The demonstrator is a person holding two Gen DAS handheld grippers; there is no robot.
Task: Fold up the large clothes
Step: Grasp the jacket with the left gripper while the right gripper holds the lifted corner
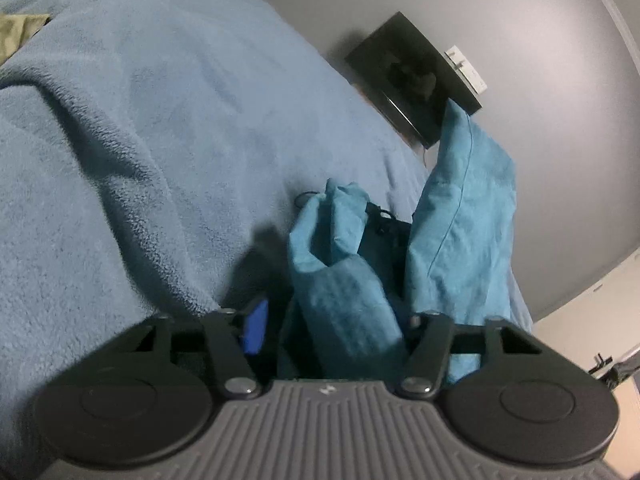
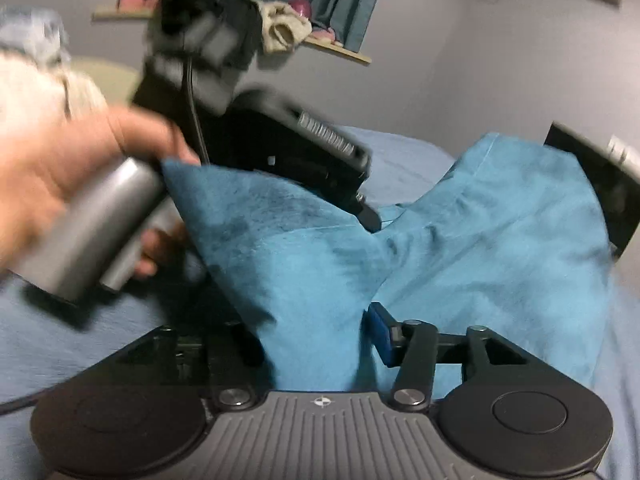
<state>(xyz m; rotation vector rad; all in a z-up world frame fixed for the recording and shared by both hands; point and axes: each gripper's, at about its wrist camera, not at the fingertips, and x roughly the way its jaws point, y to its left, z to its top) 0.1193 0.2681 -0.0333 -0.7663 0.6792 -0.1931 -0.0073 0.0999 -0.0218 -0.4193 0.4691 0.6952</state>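
Observation:
A teal garment hangs lifted above a bed covered by a light blue fleece blanket. My left gripper is shut on a bunched fold of the teal garment, which hides its fingertips. In the right wrist view the same teal garment drapes over my right gripper, which is shut on it; one blue pad shows at the cloth's edge. The other gripper, held by a hand, is blurred at upper left, close above the cloth.
A black box-like object stands against the grey wall beyond the bed. An olive cloth lies at the blanket's far left. A shelf with small items and a teal curtain hang on the wall.

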